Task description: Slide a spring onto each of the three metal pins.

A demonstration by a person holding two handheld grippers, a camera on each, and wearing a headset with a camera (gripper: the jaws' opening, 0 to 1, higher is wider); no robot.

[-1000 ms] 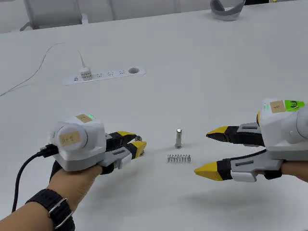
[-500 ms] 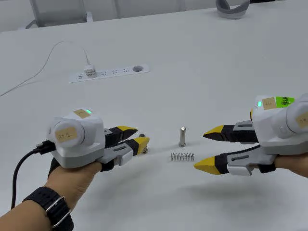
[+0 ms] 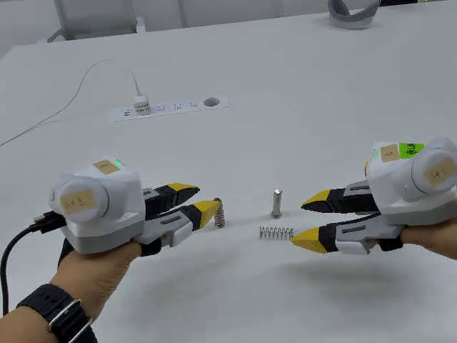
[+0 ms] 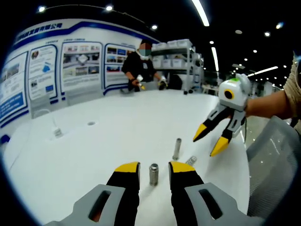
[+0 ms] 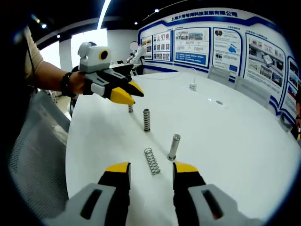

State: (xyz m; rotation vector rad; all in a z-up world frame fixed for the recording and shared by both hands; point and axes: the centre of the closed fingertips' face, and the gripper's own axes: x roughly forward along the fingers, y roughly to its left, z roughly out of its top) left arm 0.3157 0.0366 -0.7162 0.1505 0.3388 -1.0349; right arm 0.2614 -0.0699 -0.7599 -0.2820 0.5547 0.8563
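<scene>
A bare metal pin (image 3: 277,203) stands upright mid-table, and a loose spring (image 3: 276,232) lies flat just in front of it. Left of them another pin (image 3: 219,213) wears a spring. My left gripper (image 3: 199,199) is open, its tips just left of that sprung pin. In the left gripper view a sprung pin (image 4: 154,174) shows beyond the gap between my jaws. My right gripper (image 3: 300,223) is open, its lower tip almost at the loose spring's right end. The right gripper view has the loose spring (image 5: 151,160) and bare pin (image 5: 173,147) just ahead, and a small third pin (image 5: 130,109) below the left gripper (image 5: 126,93).
A white power strip (image 3: 171,107) with a plugged-in adapter (image 3: 141,106) and its cable lies at the back left. A grey headset (image 3: 353,13) rests at the far right edge. A person (image 4: 141,66) stands beyond the table.
My right gripper has moved left and down, up to the loose spring's end. The sprung pin now shows fully beside my left gripper's tips. The head camera has shifted.
</scene>
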